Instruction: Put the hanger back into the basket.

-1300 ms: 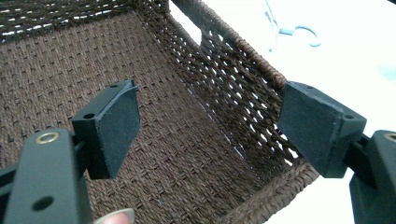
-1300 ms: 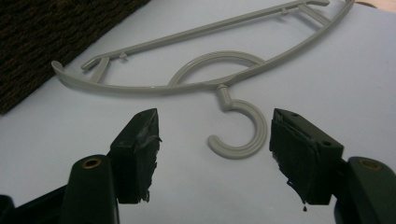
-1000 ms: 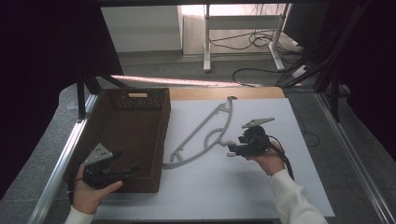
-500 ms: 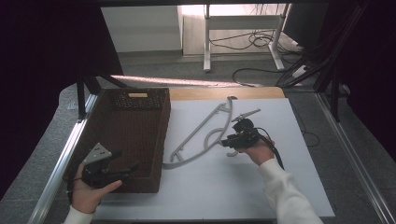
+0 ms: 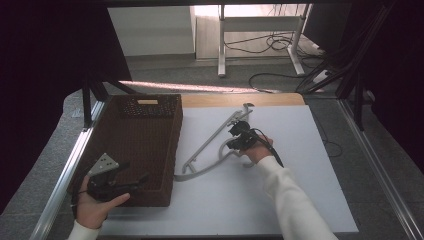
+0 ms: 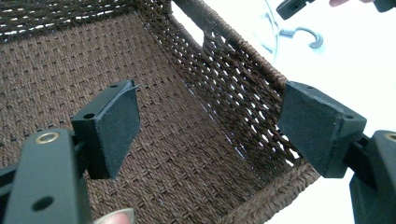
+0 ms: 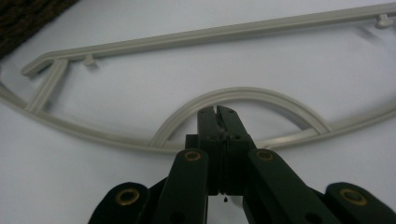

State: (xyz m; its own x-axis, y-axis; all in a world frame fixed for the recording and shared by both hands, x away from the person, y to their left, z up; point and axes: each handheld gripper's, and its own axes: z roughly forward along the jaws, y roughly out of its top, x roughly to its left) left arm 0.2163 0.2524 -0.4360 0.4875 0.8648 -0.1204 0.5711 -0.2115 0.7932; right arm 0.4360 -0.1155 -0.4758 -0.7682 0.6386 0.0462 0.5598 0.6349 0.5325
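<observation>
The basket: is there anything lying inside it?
No. In the left gripper view the brown wicker basket shows bare woven floor and walls, with nothing lying inside.

White table (image 5: 300,200) — basket (image 5: 150,125), hanger (image 5: 210,145)

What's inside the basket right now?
The basket looks empty: the left gripper view shows bare woven floor and walls between the open jaws of the left gripper, which hovers over its near end. The corner under that gripper is covered. The hanger lies outside on the table.
</observation>
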